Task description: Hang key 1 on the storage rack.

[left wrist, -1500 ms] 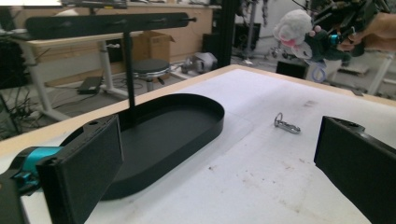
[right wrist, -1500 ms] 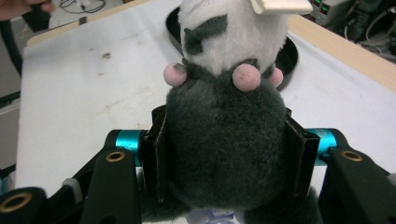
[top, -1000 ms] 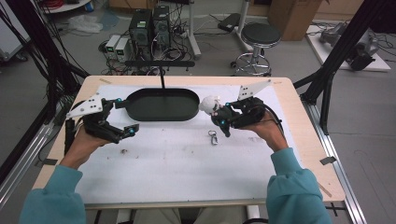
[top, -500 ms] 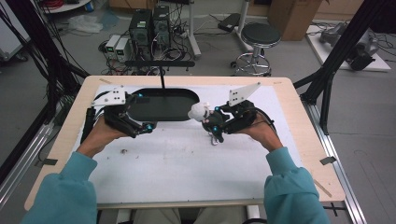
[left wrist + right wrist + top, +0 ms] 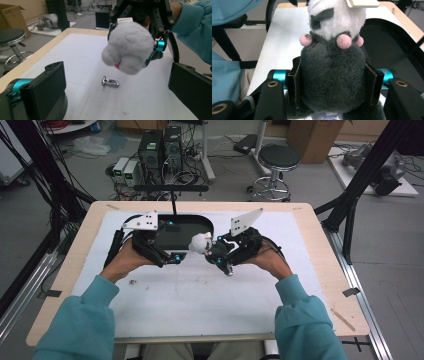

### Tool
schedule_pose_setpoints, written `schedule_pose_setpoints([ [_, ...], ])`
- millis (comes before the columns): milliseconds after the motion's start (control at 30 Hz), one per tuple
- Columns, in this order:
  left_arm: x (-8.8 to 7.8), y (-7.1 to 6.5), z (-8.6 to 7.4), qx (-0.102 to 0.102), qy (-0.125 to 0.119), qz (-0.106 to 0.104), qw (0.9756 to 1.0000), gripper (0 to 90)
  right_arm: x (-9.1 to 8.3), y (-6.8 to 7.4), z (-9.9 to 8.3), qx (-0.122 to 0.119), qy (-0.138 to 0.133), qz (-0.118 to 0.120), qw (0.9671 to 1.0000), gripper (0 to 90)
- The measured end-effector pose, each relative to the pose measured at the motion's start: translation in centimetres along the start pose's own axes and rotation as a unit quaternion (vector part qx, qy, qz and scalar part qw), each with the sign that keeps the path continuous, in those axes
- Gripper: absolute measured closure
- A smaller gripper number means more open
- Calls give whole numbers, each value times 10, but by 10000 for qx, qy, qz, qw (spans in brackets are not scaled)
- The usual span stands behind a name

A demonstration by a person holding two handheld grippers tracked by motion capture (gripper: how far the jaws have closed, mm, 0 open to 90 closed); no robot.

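The black oval tray (image 5: pixel 202 222) sits in the upper middle of the high view, on the white sheet that covers my wooden desk (image 5: pixel 320 240); the part of its floor that I can see past my hands is bare, and the rest is hidden under my tools. My right tool (image 5: pixel 216 255) is clamped on the grey-and-white plush toy (image 5: pixel 201 242), just right of the frame's centre and held above the desk, at the near right end of the tray. In the right tool's own view the two black pads press into the sides of the toy's dark grey fuzzy body (image 5: pixel 332 80), which fills the middle of the frame; above it sits a white part with a dark patch, three small pink round nubs along the seam between the two colours, and a cream label at the very top. The toy's long axis runs straight away from that tool, with the dark end between the pads and the white end pointing out, toward the left in the high view. From my left tool (image 5: pixel 120 87), whose jaws stand wide apart with nothing between them, I see the toy's white rounded end (image 5: pixel 128 47) facing me in the upper middle, with a spot of pink on its underside. Below it, a small silver metal clasp (image 5: pixel 110 82) lies flat on the sheet.
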State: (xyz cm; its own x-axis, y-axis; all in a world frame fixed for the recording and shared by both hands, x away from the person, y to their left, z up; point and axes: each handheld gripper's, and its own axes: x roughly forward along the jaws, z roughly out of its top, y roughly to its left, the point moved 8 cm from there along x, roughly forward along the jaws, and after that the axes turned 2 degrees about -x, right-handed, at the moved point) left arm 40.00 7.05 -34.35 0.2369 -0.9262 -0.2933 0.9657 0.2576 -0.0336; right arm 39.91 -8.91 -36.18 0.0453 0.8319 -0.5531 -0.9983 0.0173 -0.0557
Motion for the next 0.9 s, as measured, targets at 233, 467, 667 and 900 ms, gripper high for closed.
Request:
schedule_pose_setpoints([
  [233, 9, -6, 3, 45, 52, -217, 9997, 92, 7, 3, 4, -73, 66, 84, 9999, 444],
  [467, 14, -8, 3, 51, 157, -331, 9993, 154, 11, 4, 3, -139, 123, 120, 9998, 441],
  [667, 16, -9, 2, -1, 208, -408, 9990, 197, 16, 6, 3, -205, 158, 189, 9995, 440],
  [900, 21, -11, 0, -27, 364, -521, 9980, 241, 17, 8, 5, -233, 134, 224, 9994, 440],
])
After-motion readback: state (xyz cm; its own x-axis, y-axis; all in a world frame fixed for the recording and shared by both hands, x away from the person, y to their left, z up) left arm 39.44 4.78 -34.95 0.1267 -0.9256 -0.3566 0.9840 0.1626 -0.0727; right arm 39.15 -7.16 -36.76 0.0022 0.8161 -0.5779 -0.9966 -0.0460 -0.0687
